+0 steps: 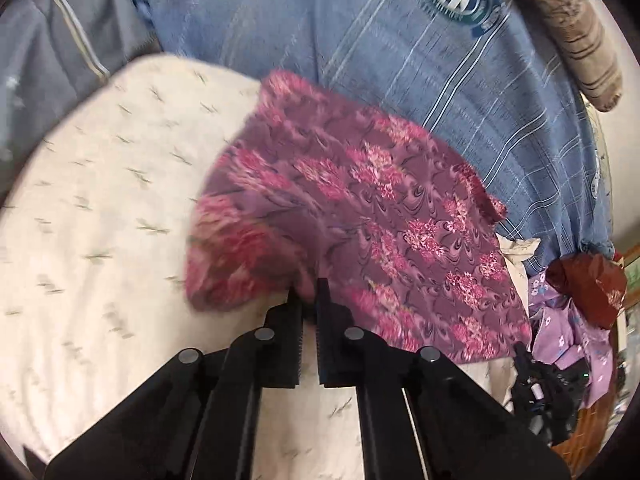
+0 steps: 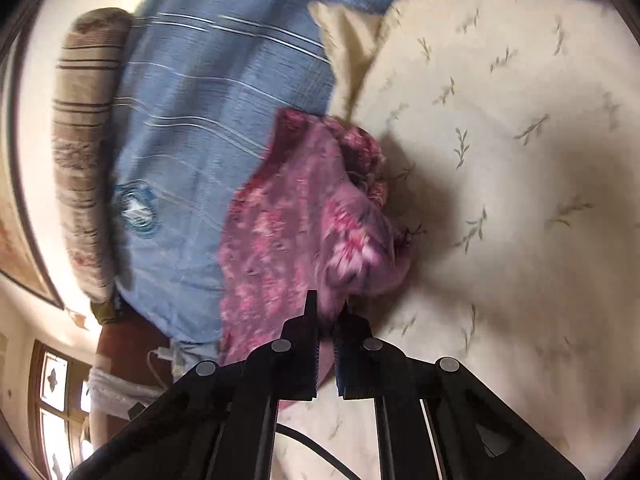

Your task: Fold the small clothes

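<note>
We see both the left gripper (image 1: 308, 292) and right gripper (image 2: 328, 304) pinching the floral cloth (image 1: 360, 208), which spreads toward twelve o'clock.

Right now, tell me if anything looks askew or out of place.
The pink floral cloth lies bunched and crooked, half on the cream sheet, half on the blue striped blanket. Both the left gripper and the right gripper pinch its edge.

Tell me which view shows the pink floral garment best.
The left wrist view: the pink floral garment spreads out there, its print mostly sharp. The right wrist view shows it bunched and blurred on the cream sheet.
</note>
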The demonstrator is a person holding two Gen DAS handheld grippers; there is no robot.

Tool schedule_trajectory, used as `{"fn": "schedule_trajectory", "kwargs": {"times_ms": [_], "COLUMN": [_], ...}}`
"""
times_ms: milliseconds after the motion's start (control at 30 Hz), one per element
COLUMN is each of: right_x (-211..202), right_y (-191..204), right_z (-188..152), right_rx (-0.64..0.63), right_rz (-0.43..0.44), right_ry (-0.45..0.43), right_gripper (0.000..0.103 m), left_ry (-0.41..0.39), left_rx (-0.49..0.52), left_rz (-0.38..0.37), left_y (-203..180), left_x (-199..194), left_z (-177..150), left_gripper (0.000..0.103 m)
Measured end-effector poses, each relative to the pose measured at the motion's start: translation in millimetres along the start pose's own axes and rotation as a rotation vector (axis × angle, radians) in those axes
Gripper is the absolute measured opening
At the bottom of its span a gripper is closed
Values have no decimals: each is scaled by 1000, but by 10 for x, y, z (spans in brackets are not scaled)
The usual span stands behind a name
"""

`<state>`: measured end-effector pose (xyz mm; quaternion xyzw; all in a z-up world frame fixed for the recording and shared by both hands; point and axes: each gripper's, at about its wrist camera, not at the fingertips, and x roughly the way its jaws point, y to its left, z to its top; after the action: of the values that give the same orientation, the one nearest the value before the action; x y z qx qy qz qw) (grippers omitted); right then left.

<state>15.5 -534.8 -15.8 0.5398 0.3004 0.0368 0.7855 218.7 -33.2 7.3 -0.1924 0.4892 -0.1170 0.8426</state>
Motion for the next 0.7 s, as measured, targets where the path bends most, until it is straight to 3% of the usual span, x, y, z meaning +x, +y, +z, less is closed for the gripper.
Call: {"fn": "schedule_trajectory", "kwargs": {"times_ms": [133, 200, 233, 267, 333, 367, 400, 533, 700], "right_x": [-289, -356, -383, -368, -345, -328, -262, 61, 412], "right_y": [-41, -119, -154, -186, -283, -298, -313, -336, -231], "right_z": [-100, -135, -141, -146, -188, -194, -184, -72, 162], "right_rx": [-3, 24, 29, 40, 103, 115, 118, 120, 80], "right_rz": [9, 1, -11, -20, -22, -4, 6, 4, 22], "right_ry": [2, 9, 2, 11, 11, 14, 26, 39, -10], "right_gripper": [5, 10, 22, 46, 65, 65, 65, 63, 58], "left_ry": [-17, 43, 62, 83, 111, 126, 143, 179, 151], "left_rx": [0, -40, -57, -79, -117, -138, -174, -224, -187], "left_rz": [-1, -75, -83, -99, -110, -110, -110, -133, -77], "left_y": [97, 175, 189, 224, 270, 293, 321, 285, 75], "left_x": [-189, -117, -80, -25, 101, 171, 262, 517, 813], "left_z": [-83, -99, -127, -150, -191, -201, -209, -182, 66], "left_gripper": [0, 0, 0, 4, 17, 34, 45, 46, 48]}}
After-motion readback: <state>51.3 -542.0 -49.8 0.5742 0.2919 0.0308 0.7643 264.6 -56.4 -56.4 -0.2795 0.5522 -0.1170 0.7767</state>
